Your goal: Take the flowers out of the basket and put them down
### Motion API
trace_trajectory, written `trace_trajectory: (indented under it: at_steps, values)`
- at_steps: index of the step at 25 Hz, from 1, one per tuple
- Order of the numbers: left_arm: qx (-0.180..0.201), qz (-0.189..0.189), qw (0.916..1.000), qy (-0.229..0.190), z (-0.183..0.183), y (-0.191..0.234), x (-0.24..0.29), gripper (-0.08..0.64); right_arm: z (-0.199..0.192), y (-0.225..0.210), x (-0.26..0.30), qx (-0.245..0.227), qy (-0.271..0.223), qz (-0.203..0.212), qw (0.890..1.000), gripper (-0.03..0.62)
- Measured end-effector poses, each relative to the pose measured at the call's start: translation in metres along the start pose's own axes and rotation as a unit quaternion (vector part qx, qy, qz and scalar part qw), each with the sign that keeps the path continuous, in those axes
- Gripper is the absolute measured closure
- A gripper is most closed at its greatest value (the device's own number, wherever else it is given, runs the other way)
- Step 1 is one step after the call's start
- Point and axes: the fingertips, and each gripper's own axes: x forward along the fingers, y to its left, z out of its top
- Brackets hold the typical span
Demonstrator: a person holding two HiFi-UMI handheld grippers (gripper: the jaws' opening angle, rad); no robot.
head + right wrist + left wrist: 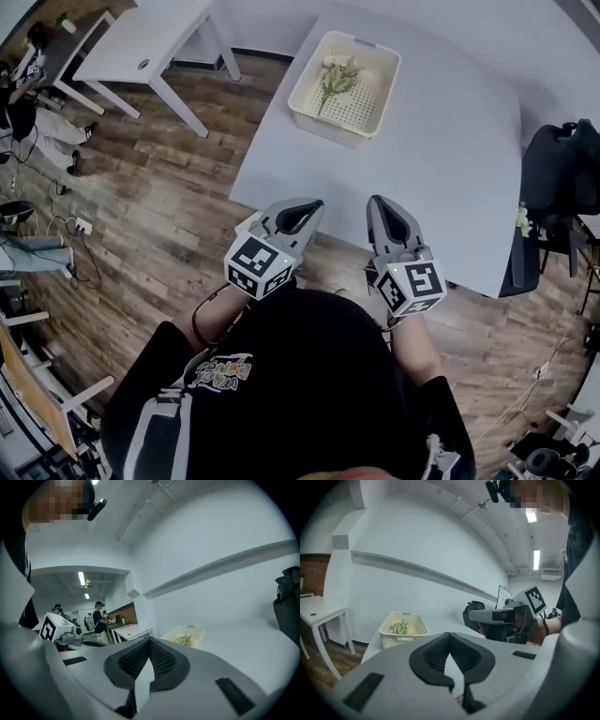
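Head view, closest stuff first: the left gripper (316,204) and right gripper (376,202) are side by side at the near edge of the white table (450,178). Both have their jaws pinched together with nothing in them, and the 2 gripper views show the same.

Ahead of the tips it's bare tabletop. Well beyond that is the cream basket (326,129), roughly straight ahead, between the lines the 2 grippers point along. The flowers (337,80) lie inside it, blooms at the far end and green stems trailing back toward the grippers.

So I'd say this is the reach-in, nothing grabbed yet. My take: spread 1 gripper's jaws before it gets there, come in over the near wall, and pinch the stems, not the blooms. The basket looks light, so parking the other gripper on its rim is probably smart, or it may lift too.
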Motion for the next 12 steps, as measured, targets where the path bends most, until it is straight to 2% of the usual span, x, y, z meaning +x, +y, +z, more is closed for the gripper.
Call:
trace_trajectory:
  at_steps: [12]
  values:
    - [-0.005,-0.030,0.9995,0.003,0.000,0.079,-0.010,0.554,0.008,0.015,0.088,0.003,0.008,-0.031,0.999,0.572]
